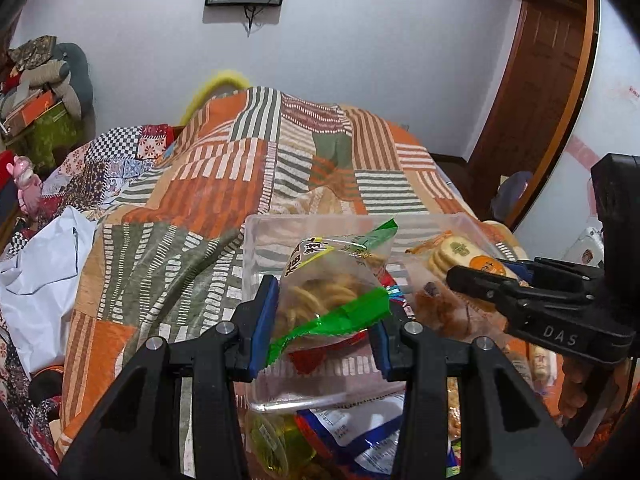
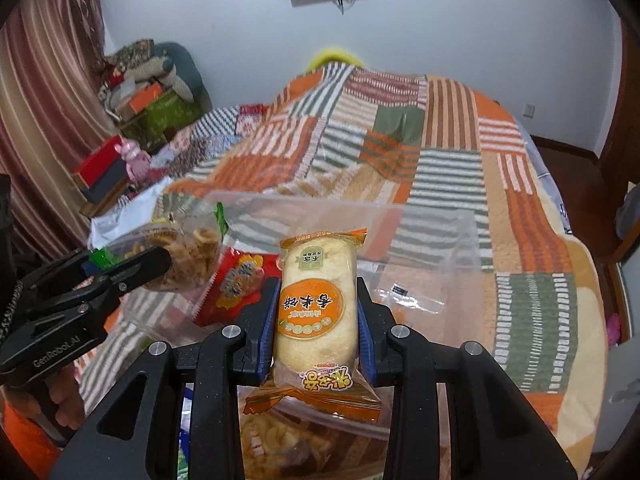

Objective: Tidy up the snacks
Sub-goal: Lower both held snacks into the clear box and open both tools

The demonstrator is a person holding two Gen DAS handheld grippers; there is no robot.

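My left gripper [image 1: 320, 320] is shut on a clear snack bag with green ends [image 1: 332, 292], full of ring-shaped crisps, held over the clear plastic bin [image 1: 256, 240] on the bed. The bag also shows in the right wrist view [image 2: 188, 252]. My right gripper [image 2: 318, 320] is shut on an orange pack of rice crackers [image 2: 316, 308], held above the same bin [image 2: 440, 232]. The right gripper and its pack show at the right of the left wrist view [image 1: 460, 256]. A red snack packet [image 2: 236, 284] lies inside the bin.
Several loose snack packets [image 1: 352, 432] lie in front of the bin. A striped orange and green patchwork blanket [image 1: 224, 184] covers the bed. A white sheet [image 1: 40, 272] lies at the left. Boxes and clothes [image 2: 148, 96] are stacked by the wall.
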